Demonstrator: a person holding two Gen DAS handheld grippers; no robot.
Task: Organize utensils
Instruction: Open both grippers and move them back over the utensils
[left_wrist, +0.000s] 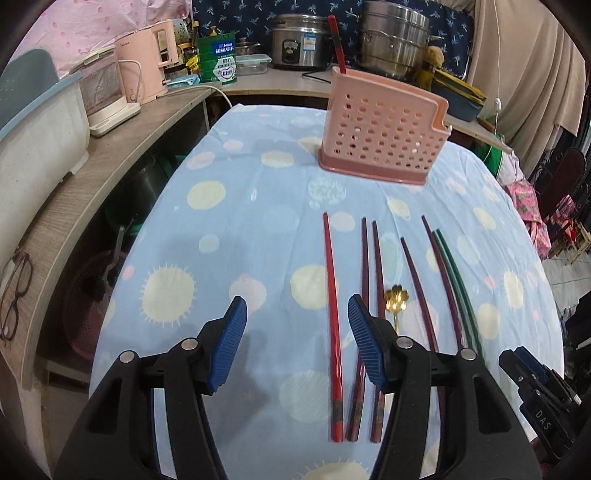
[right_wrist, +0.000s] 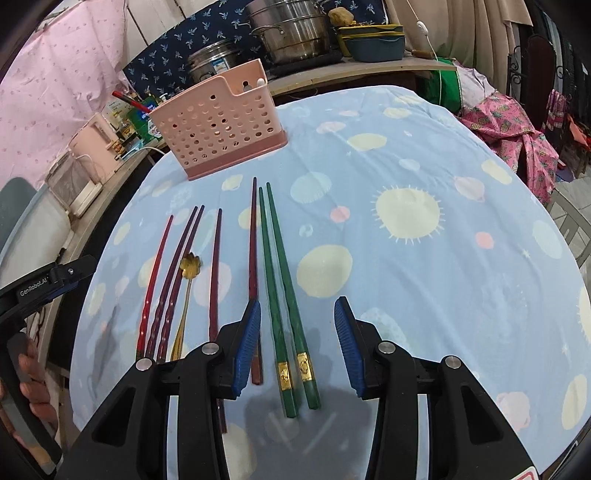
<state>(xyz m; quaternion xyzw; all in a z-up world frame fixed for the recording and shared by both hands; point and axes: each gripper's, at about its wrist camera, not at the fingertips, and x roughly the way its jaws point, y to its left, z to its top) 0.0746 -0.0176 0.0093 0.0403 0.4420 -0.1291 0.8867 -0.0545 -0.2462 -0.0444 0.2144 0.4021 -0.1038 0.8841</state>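
A pink perforated utensil holder (left_wrist: 380, 136) (right_wrist: 221, 129) stands at the far side of the table, with one red chopstick (left_wrist: 338, 44) upright in it. Several chopsticks lie side by side on the blue cloth: a red one (left_wrist: 332, 295), a dark purple pair (left_wrist: 371, 280), two maroon ones (right_wrist: 215, 273), and a green pair (right_wrist: 280, 277). A gold flower-shaped spoon (left_wrist: 397, 299) (right_wrist: 190, 264) lies among them. My left gripper (left_wrist: 295, 306) hovers open over the red chopstick. My right gripper (right_wrist: 297, 304) hovers open over the green pair, its pads clear of them.
A wooden shelf (left_wrist: 110, 155) runs along the left and back, with a kettle (left_wrist: 107, 92), a pink appliance (left_wrist: 151, 62), a rice cooker (left_wrist: 299, 40) and steel pots (left_wrist: 395, 40). Glasses (left_wrist: 14, 295) lie on the shelf. The table's edge drops off on the right.
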